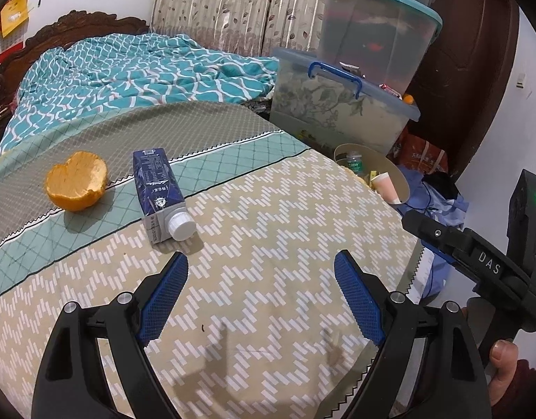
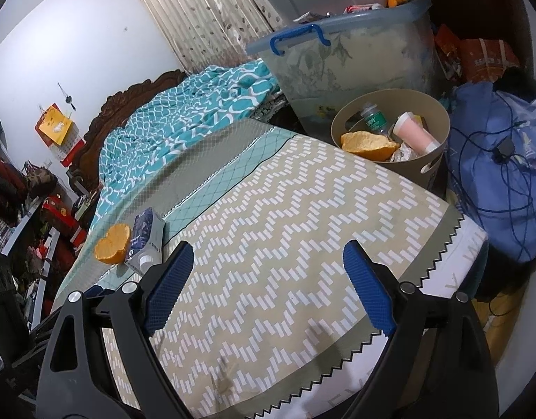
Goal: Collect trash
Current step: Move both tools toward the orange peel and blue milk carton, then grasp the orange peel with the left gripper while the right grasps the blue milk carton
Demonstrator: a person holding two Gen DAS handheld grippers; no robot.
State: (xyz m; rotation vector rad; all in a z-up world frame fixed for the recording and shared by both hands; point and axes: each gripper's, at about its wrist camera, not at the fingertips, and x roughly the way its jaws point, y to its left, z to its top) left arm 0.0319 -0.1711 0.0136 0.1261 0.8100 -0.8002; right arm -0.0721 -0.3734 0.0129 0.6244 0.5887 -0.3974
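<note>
A blue milk carton [image 1: 158, 193] with a white cap lies on its side on the bed. An orange peel half [image 1: 76, 181] sits just left of it. Both also show in the right wrist view: carton [image 2: 145, 239], peel [image 2: 113, 243]. A beige trash bin [image 2: 407, 132] stands off the bed's far corner and holds another orange peel [image 2: 369, 145], a pink cup, a bottle and wrappers; it also shows in the left wrist view [image 1: 376, 171]. My left gripper [image 1: 261, 262] is open and empty, hovering just in front of the carton. My right gripper [image 2: 268, 251] is open and empty above the bedspread.
Stacked clear storage boxes [image 1: 341, 104] with a blue handle stand behind the bin. A teal quilt [image 1: 128, 70] is bunched at the bed's head. A blue bag with cables [image 2: 494, 167] lies right of the bed. The right gripper's body [image 1: 484, 262] shows at the left view's right edge.
</note>
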